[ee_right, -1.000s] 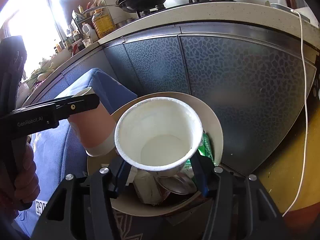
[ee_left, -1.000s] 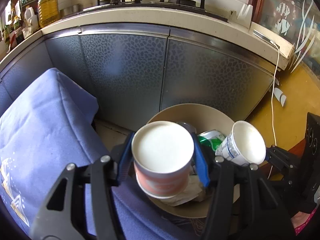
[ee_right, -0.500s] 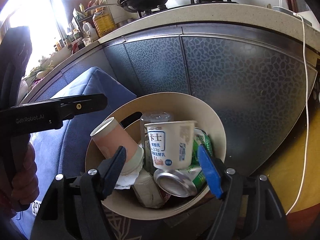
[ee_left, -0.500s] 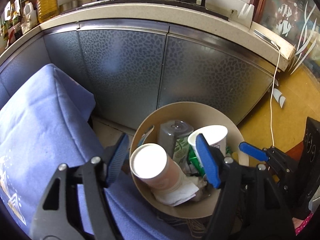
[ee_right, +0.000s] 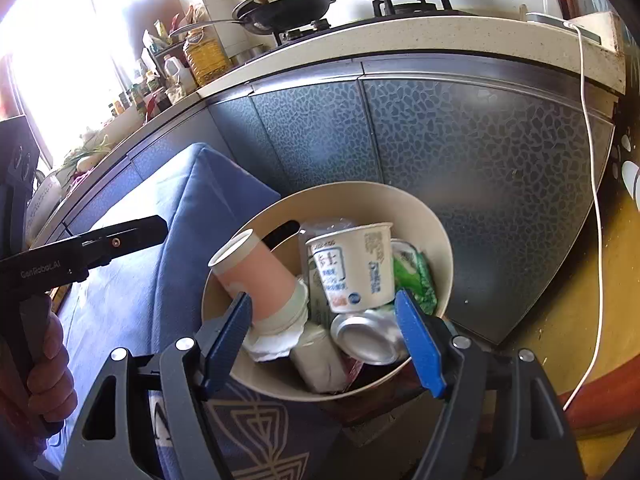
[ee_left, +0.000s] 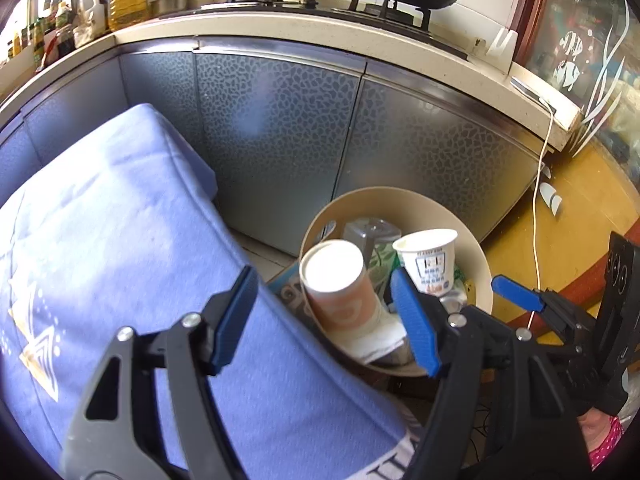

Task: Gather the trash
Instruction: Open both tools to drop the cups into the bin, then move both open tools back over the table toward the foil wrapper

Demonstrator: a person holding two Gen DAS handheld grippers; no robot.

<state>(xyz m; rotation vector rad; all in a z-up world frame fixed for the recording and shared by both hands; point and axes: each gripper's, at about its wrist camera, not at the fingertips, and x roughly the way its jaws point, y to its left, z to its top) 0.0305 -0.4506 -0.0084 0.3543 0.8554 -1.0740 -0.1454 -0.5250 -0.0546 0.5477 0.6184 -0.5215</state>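
A round beige trash bin stands on the floor by the cabinets. In it lie a pink paper cup, a white yogurt cup, a silver can, green packaging and crumpled tissue. My left gripper is open and empty above the bin's near-left rim. My right gripper is open and empty above the bin's near rim. The right gripper's blue fingertip shows in the left wrist view.
A table with a blue cloth stands left of the bin. Grey cabinet doors run behind it, under a counter with a stove, pans and bottles. A white cable hangs down to the yellow floor at right.
Both grippers opened and let go of their cups, which dropped into the bin. Both grippers have since drawn back and up from the bin.
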